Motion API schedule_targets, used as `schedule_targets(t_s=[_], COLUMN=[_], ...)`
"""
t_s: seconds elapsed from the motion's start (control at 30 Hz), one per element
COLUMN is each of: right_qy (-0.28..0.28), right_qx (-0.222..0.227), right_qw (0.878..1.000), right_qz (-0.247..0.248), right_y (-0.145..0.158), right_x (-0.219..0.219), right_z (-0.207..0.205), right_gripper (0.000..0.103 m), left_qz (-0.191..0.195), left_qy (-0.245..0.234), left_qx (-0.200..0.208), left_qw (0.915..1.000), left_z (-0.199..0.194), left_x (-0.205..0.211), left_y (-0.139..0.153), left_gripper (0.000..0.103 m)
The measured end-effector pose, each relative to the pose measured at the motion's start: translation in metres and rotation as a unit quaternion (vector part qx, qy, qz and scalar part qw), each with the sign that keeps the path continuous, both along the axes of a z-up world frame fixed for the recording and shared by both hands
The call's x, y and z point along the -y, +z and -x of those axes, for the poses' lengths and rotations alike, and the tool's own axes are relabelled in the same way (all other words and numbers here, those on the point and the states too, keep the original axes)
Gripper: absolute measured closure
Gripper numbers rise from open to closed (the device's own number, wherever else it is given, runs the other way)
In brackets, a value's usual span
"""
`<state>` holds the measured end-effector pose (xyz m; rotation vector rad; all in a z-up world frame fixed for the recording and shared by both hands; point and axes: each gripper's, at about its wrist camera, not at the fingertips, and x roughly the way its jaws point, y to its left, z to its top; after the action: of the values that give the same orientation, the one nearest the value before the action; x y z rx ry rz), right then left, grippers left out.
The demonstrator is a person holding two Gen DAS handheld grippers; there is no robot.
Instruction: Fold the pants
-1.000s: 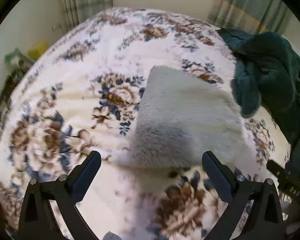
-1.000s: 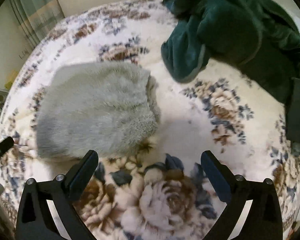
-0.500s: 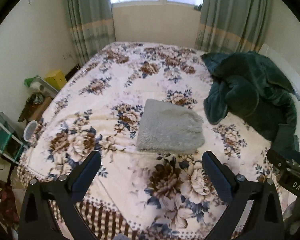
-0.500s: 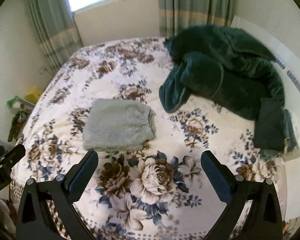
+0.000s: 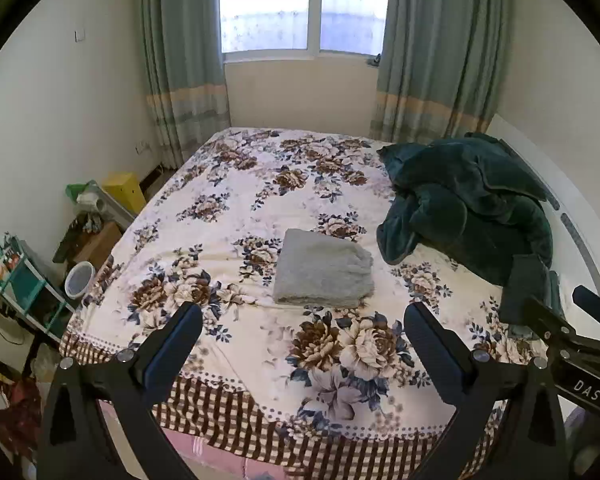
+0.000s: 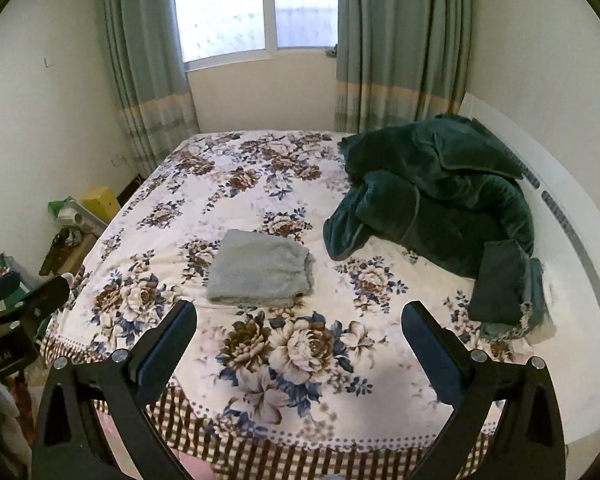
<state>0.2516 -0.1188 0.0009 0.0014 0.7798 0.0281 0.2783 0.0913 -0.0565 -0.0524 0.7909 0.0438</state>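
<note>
The grey fuzzy pants (image 5: pixel 323 269) lie folded into a flat rectangle near the middle of the flowered bed (image 5: pixel 228 184); they also show in the right wrist view (image 6: pixel 260 269). My left gripper (image 5: pixel 302 344) is open and empty, held back over the bed's near edge, well short of the pants. My right gripper (image 6: pixel 298 340) is open and empty too, likewise back from the pants. The right gripper's side shows at the right edge of the left wrist view (image 5: pixel 572 344).
A dark green blanket heap (image 5: pixel 468 200) and a folded dark green cloth (image 6: pixel 500 280) lie on the bed's right side. Shelves, a box and clutter (image 5: pixel 32 280) stand on the floor left of the bed. Curtains and a window are behind.
Both grippers have pulled back and up from close over the pants to beyond the bed's near edge. The folded pants have stayed in place.
</note>
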Motion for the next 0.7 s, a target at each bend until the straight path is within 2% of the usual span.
schedule_targets(t_s=[0.33, 0.7], right_qy=[0.008, 0.014], right_qx=[0.021, 0.020], right_qw=[1.000, 1.000], right_qz=[-0.007, -0.014], right_y=[0.039, 0.052], right_x=[-0.003, 0.004], right_z=[0.059, 0.071], right_gripper=[0.000, 0.000], left_qz=[-0.002, -0.009], left_qy=[0.004, 0.013], left_qx=[0.024, 0.028], left_qw=[0.9997, 0.9995], left_z=[0.038, 0.054], left_x=[-0.003, -0.003], left_y=[0.022, 0.024], left_gripper=[0.000, 0.000])
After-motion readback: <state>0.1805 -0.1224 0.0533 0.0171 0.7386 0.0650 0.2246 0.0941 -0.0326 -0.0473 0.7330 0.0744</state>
